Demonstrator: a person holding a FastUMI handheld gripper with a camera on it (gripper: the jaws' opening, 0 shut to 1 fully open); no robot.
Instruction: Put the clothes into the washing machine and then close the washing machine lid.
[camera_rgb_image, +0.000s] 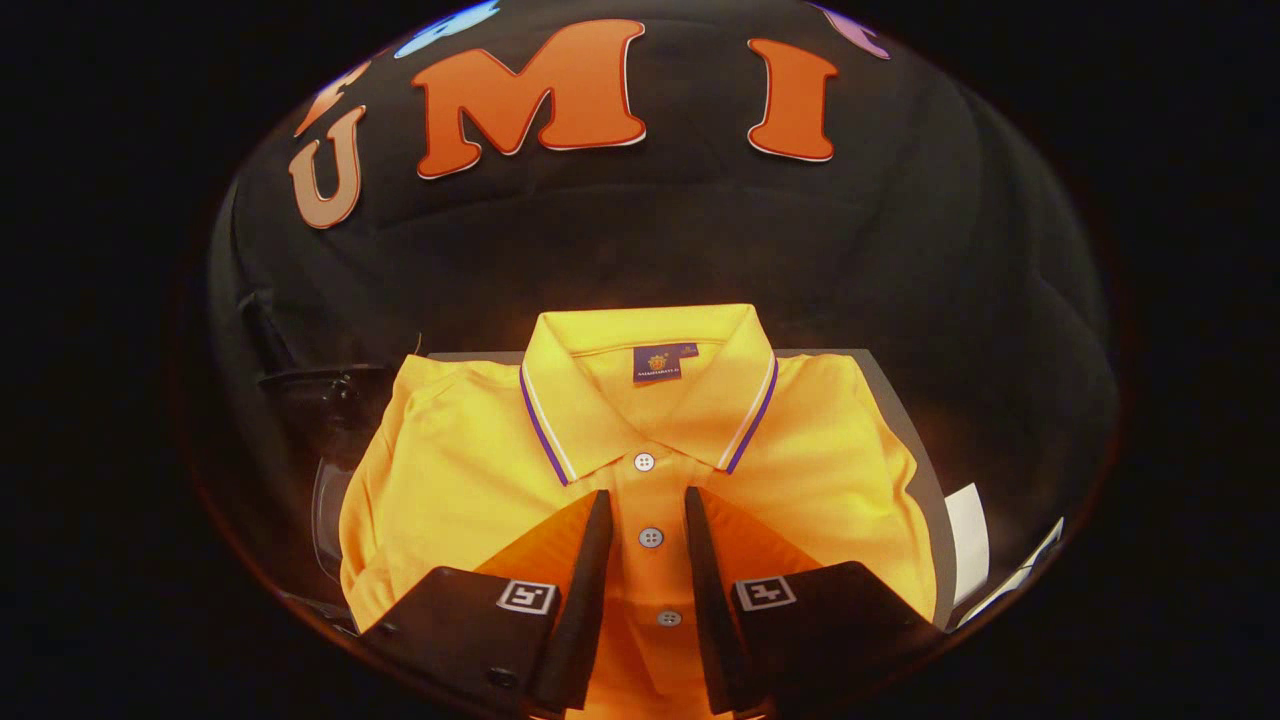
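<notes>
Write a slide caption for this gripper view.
Open gripper poised over the button placket of a folded yellow polo shirt with a striped collar.

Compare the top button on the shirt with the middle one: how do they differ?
The top button looks pale, almost white; the middle button looks greyer. The top button sits just below the collar, beyond the tongs' fingertips; the middle button lies between the open fingers. Both are small, round and fastened on the yellow shirt's placket.
</notes>
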